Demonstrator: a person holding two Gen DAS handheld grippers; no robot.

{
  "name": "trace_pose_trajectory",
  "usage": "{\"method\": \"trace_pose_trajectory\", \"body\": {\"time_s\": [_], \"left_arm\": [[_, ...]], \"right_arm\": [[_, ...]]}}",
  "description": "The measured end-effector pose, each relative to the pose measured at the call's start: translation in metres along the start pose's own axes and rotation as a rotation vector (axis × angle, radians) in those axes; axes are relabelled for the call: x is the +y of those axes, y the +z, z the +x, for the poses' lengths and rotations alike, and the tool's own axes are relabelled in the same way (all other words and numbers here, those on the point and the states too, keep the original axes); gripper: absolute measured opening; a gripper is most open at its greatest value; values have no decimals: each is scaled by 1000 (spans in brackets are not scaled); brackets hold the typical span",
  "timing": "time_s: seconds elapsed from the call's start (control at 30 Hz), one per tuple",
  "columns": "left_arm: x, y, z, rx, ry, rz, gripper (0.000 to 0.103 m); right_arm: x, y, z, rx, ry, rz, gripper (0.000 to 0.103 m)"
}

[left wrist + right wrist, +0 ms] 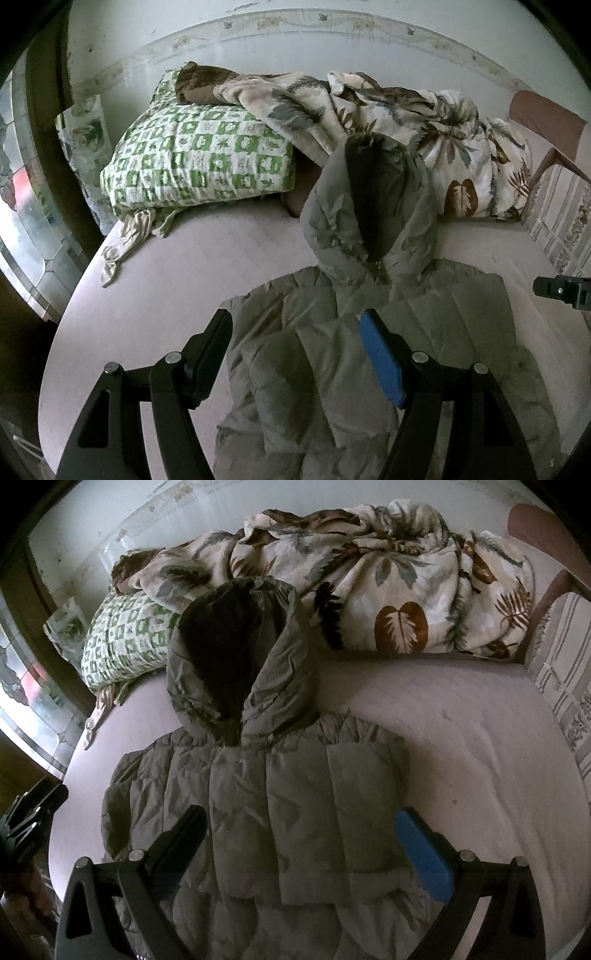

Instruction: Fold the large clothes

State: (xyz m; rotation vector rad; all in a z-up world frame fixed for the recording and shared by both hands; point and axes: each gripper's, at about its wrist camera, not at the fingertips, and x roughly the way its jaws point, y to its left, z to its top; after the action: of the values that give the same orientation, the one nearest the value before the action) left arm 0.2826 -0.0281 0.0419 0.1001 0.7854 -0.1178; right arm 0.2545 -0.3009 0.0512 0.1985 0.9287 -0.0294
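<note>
Left gripper (295, 328) fingers spread wide, nothing between them, hovering over the left half of the puffer jacket (369, 350). One finger has a blue pad (382, 360), the other is plain black (208, 354).

Right gripper (301, 829) same story: wide apart, holding nothing, above the jacket's (277, 812) quilted body. Blue pad (423, 853) sits over the jacket's right edge, black finger (177, 845) over its left part.

Jacket is grey-green, quilted, hooded, lying flat on the pale mattress (461, 738), roughly centred and close to the near edge. Sides look folded inward (body reads as a narrow rectangle). Hood (240, 653) points away from the cameras, dark lining facing up, its tip touching the bedding behind it.

Background:
- Leaf-print blanket (388, 590), crumpled, along the far side of the mattress against the wall.
- Green-and-white checked pillow (199, 155) far left, blanket draped partly over it.
- Brown fabric (199, 83) on top of the pillow, under the blanket edge.
- Small pale cloth (125, 243) hanging off the mattress's left edge, just below the pillow.
- Wooden bed frame (546, 122) at far right.

Each gripper shows in the other's view: right one at the right edge (563, 290), left one at the left edge (29, 819).
</note>
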Motion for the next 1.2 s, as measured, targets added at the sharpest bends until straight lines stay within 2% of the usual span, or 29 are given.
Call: {"method": "trace_pose_trajectory", "body": {"time_s": [0.57, 1.0, 1.2], "left_arm": [[-25, 61, 71, 35, 2, 17, 72], [-31, 93, 138, 70, 35, 21, 72], [-37, 105, 161, 68, 49, 39, 72]], "right_arm": [[9, 70, 42, -17, -17, 10, 103], [24, 119, 99, 3, -45, -26, 103], [26, 133, 126, 7, -94, -60, 103]]}}
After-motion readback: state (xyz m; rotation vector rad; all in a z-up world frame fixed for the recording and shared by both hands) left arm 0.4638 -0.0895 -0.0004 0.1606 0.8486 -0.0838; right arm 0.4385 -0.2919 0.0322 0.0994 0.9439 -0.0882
